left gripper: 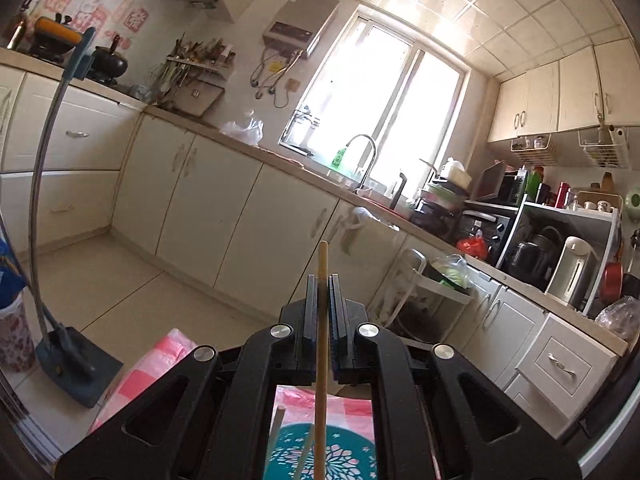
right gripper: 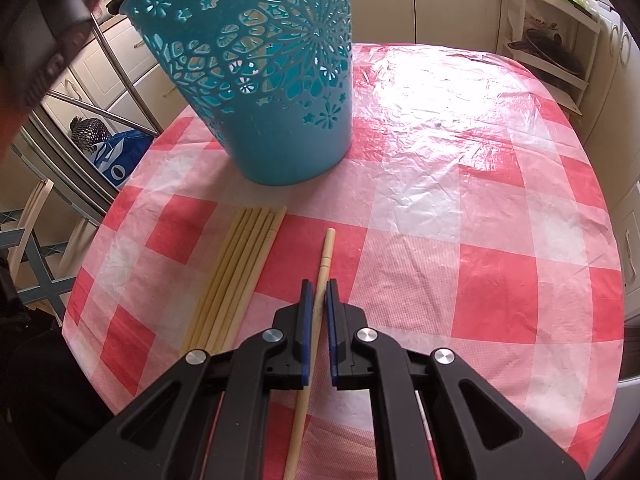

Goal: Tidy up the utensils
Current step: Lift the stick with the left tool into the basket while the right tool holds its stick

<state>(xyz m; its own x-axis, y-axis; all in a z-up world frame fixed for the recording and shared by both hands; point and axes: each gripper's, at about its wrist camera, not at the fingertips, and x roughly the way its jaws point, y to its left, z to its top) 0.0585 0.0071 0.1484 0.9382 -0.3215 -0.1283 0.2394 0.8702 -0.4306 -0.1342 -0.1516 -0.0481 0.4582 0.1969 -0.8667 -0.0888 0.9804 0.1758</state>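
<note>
While the left hand-held gripper clamps one chopstick above the basket, the right hand-held gripper, slightly parted, straddles a lengthwise tabletop chopstick.

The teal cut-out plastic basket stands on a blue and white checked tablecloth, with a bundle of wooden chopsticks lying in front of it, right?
Not quite: the checked tablecloth is red and white, not blue and white, as the right wrist view shows. The rest holds: the teal cut-out plastic basket stands on it, with the bundle of wooden chopsticks lying in front.
</note>
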